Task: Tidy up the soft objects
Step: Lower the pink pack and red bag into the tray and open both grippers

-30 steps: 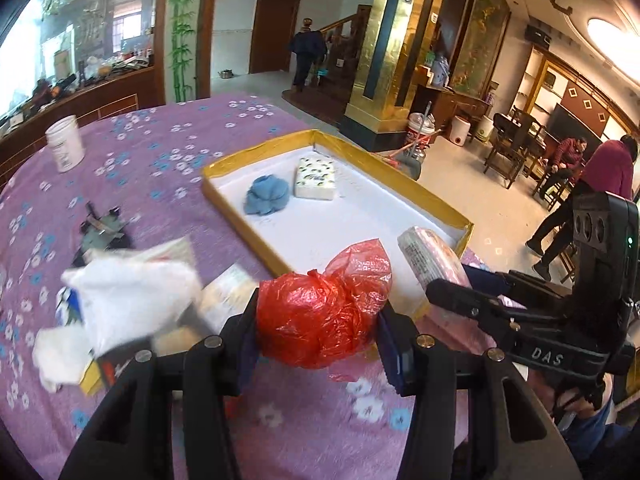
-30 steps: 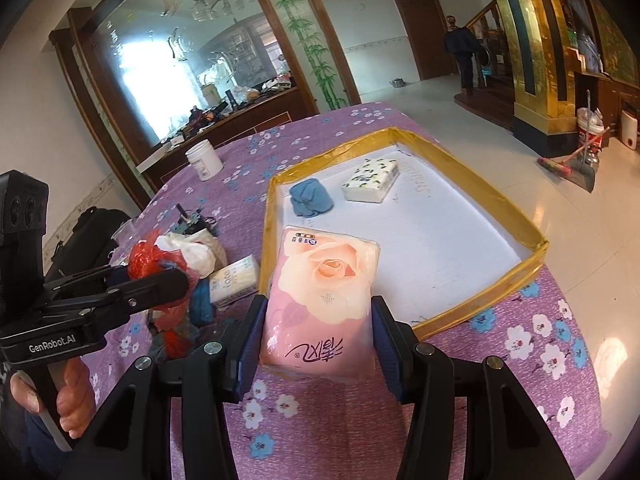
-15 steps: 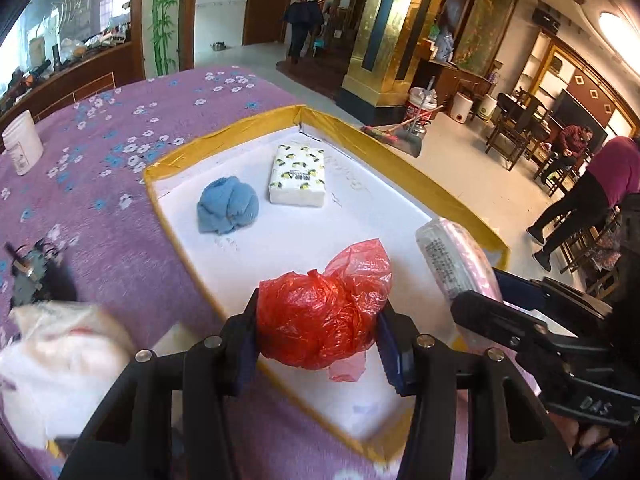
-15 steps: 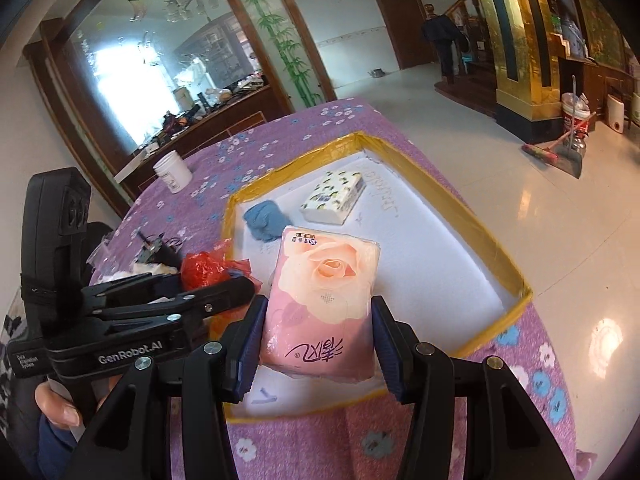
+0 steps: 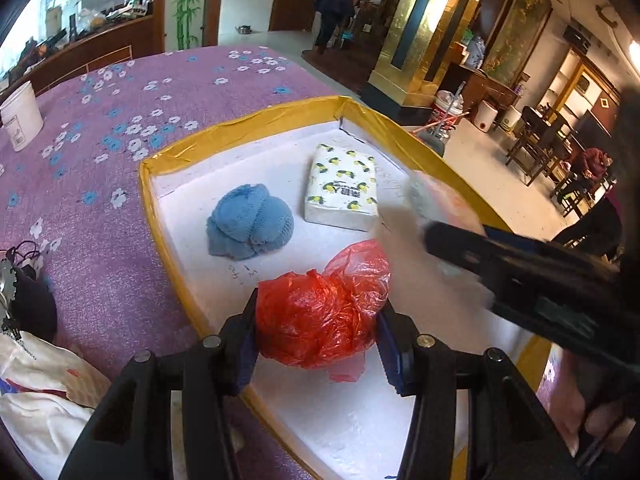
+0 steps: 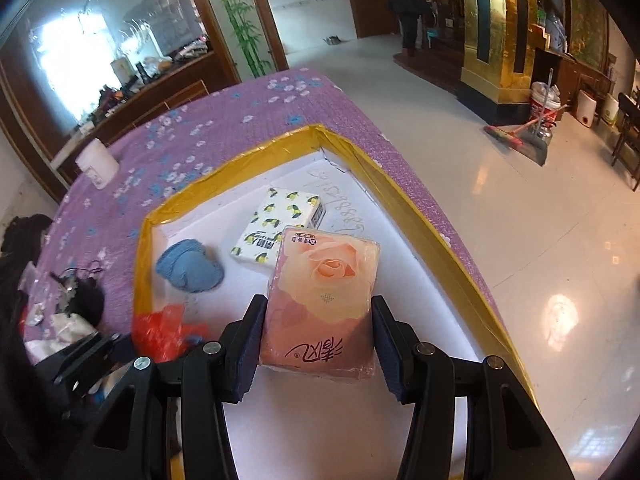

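My left gripper (image 5: 318, 328) is shut on a crumpled red plastic bag (image 5: 320, 304) and holds it over the near part of the white tray with a yellow rim (image 5: 248, 124). My right gripper (image 6: 320, 332) is shut on a pink tissue pack with a rose print (image 6: 324, 296), also above the tray. In the tray lie a balled blue cloth (image 5: 248, 222) and a lemon-print tissue pack (image 5: 344, 186). The right gripper shows blurred at the right of the left wrist view; the red bag (image 6: 160, 332) shows at the lower left of the right wrist view.
The tray sits on a purple flowered tablecloth (image 5: 120, 120). A white cup (image 5: 18, 116) stands at the far left. White bags and small clutter (image 5: 36, 368) lie left of the tray. The table edge drops to a tiled floor (image 6: 520, 200) on the right; people stand far off.
Both grippers have moved forward from the table's near side to over the tray, each keeping its grip. The blue cloth and the lemon pack now look closer.
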Action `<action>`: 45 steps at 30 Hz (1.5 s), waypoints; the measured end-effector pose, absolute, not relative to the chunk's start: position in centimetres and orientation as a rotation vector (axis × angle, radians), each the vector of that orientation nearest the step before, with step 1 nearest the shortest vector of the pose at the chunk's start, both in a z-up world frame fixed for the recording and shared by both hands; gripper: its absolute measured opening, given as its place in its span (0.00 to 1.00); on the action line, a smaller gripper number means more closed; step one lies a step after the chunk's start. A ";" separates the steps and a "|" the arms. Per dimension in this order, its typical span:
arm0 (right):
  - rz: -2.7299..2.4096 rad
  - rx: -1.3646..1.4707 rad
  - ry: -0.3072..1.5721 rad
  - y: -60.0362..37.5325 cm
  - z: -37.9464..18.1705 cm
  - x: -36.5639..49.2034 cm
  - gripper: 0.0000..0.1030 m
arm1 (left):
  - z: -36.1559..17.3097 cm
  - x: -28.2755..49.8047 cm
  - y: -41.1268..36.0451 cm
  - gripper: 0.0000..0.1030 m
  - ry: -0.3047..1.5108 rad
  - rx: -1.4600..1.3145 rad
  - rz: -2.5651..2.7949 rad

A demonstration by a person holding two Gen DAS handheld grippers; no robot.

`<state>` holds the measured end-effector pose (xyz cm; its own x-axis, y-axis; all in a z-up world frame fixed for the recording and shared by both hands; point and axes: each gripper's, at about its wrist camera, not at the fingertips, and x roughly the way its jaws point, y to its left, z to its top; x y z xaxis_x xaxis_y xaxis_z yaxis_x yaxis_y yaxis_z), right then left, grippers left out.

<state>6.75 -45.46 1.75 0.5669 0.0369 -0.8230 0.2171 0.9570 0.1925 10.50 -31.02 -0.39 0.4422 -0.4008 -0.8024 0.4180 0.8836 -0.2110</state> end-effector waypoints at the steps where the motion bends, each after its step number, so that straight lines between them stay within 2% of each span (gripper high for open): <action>1: -0.110 0.297 0.979 -45.4 1.3 7.3 0.53 | -0.4 10.4 -31.1 0.48 0.982 0.032 -0.506; 15: 0.007 0.389 0.960 -44.4 -0.2 9.8 0.55 | -1.2 10.6 -31.2 0.48 0.934 0.072 -0.452; 19: 0.036 0.426 0.957 -44.6 -0.5 9.8 0.57 | -1.3 10.4 -31.5 0.51 0.906 0.102 -0.438; 23: 0.033 0.432 0.917 -44.7 0.2 9.1 0.74 | -1.5 10.0 -32.0 0.60 0.889 0.135 -0.431; 25: 0.024 0.440 0.895 -45.0 0.6 8.8 0.78 | -1.5 9.8 -32.2 0.67 0.885 0.139 -0.439; 31: -0.011 0.453 0.828 -45.8 1.9 7.8 0.78 | -1.5 9.2 -32.6 0.76 0.858 0.148 -0.457; 37: -0.040 0.456 0.769 -46.4 3.1 6.9 0.78 | -0.9 9.2 -31.9 0.76 0.837 0.107 -0.460; 45: -0.030 0.498 0.783 -46.9 2.8 6.8 0.78 | -0.7 9.0 -32.0 0.76 0.818 0.115 -0.449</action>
